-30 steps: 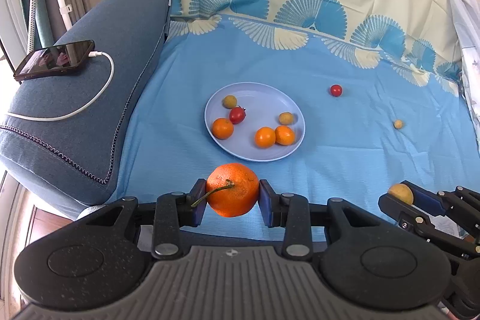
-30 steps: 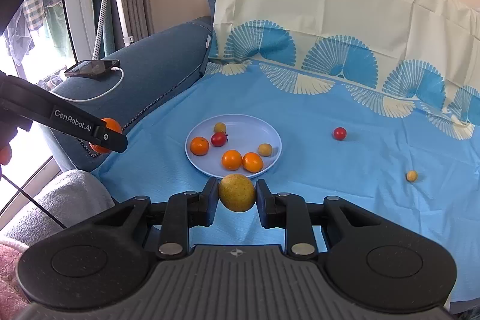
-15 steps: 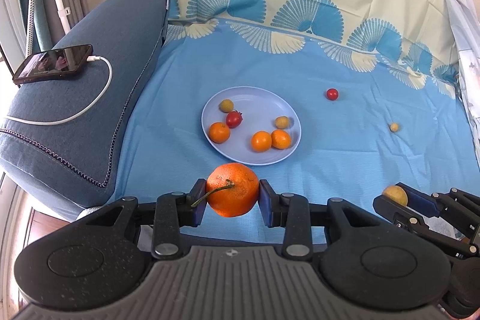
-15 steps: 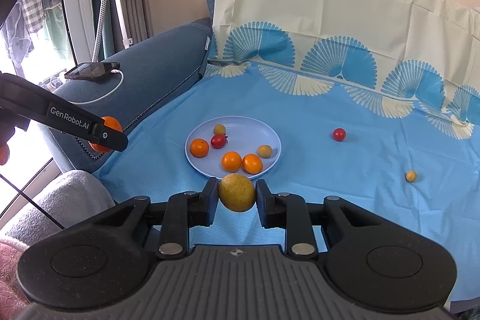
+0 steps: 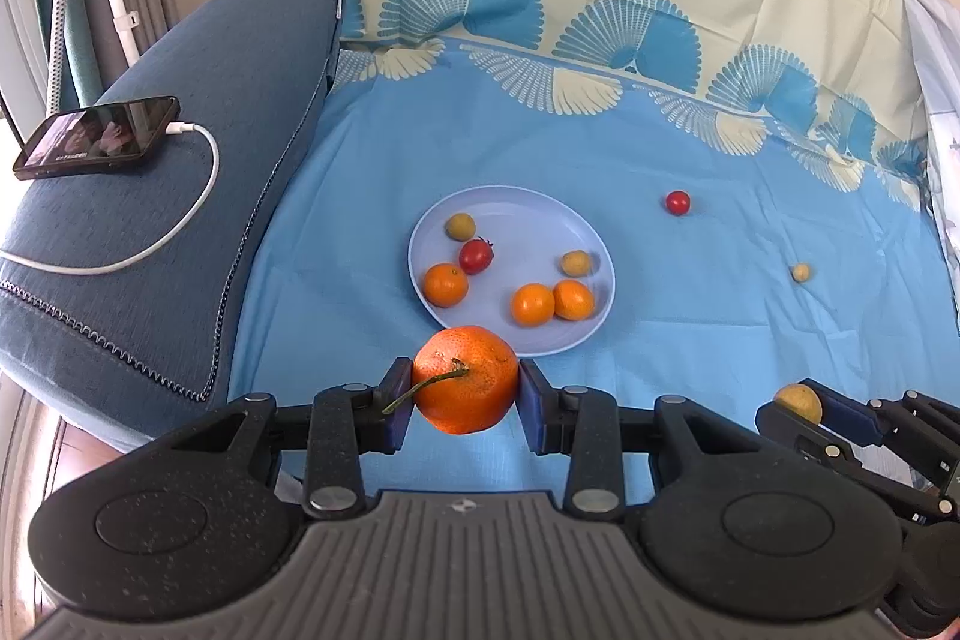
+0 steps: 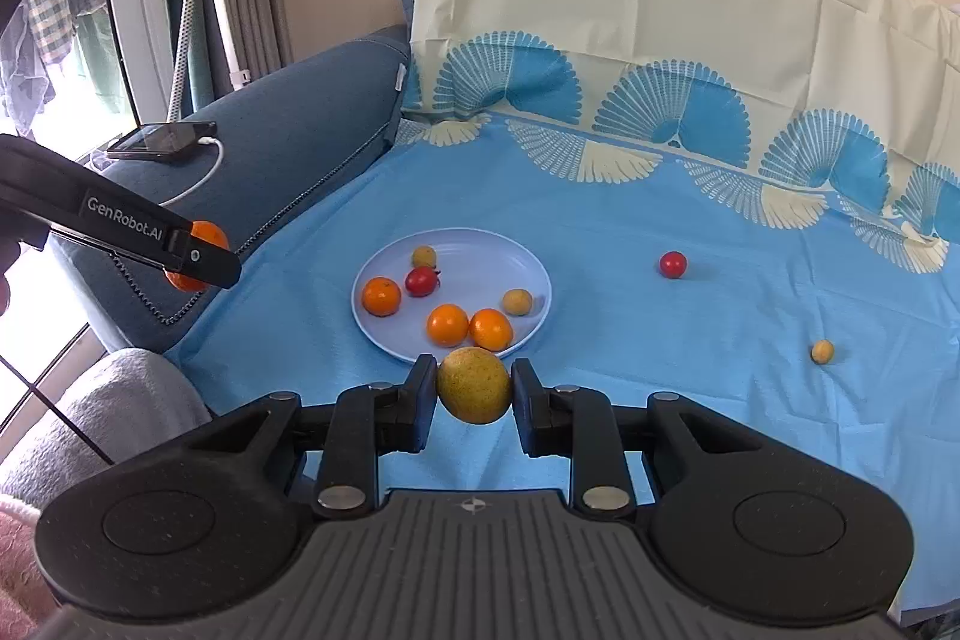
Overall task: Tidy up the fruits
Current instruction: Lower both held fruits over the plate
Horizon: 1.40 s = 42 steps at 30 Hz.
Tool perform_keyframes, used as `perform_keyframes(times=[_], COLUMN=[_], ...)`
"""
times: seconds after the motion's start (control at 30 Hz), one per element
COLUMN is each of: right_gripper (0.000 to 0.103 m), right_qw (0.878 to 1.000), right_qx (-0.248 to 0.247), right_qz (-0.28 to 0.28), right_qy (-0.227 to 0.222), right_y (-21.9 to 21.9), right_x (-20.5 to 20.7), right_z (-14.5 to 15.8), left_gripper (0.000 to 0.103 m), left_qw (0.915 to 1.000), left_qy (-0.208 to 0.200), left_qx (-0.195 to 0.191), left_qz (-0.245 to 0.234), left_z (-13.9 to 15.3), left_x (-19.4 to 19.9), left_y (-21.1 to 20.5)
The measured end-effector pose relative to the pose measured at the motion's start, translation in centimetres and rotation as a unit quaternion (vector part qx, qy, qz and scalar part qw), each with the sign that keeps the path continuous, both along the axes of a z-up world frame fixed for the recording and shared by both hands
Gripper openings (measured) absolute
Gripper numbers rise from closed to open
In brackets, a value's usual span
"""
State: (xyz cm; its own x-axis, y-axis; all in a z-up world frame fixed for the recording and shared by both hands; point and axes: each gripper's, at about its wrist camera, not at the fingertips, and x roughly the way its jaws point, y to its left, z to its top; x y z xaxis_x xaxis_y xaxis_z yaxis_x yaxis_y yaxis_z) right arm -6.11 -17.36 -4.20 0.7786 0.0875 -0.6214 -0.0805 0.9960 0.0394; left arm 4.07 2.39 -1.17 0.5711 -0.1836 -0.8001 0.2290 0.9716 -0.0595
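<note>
My left gripper [image 5: 463, 387] is shut on a large orange with a stem [image 5: 465, 379], held just in front of the pale blue plate [image 5: 576, 220]. My right gripper [image 6: 474, 385] is shut on a yellow-green round fruit [image 6: 474, 384], near the plate's [image 6: 480, 244] front rim. The plate carries several small oranges, a red tomato and two small yellow fruits. A red tomato [image 5: 677, 202] and a small yellow fruit [image 5: 800, 272] lie loose on the blue cloth to the right. In the right wrist view the left gripper shows at far left with its orange [image 6: 204, 244].
The blue cloth [image 5: 690, 316] covers a sofa seat and its backrest. A blue armrest [image 5: 150, 232] on the left bears a phone [image 5: 96, 136] with a white charging cable. Curtains and a window lie further left; a grey blanket [image 6: 114, 400] sits at lower left.
The plate has drifted slightly farther off in the left wrist view; both grippers keep their fruits and hold nearly still.
</note>
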Motion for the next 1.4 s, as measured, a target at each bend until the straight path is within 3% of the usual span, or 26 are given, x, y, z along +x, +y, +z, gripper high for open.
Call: perform_keyframes(times=[0.63,1.1,1.4], right_gripper=[0.028,0.028,0.028], right_qw=[1.0,0.999,0.997], right_qx=[0.003,0.01,0.01], right_qz=[0.004,0.011,0.023], right_qy=[0.016,0.047,0.071], right_y=[-0.4,-0.7,-0.1], right_x=[7.4,17.1,20.8], right_z=[-1.6,-6.3,-9.3], left_gripper=[0.04,0.04,0.04], left_qw=[0.9998,0.9975,0.996], left_qy=[0.02,0.064,0.077], left_qx=[0.0,0.027,0.044], left_qz=[-0.004,-0.009,-0.011], left_z=[-1.7,-7.5,-10.4], left_x=[7.7,16.0,19.3], left_y=[-2.4,-4.7,-5.7])
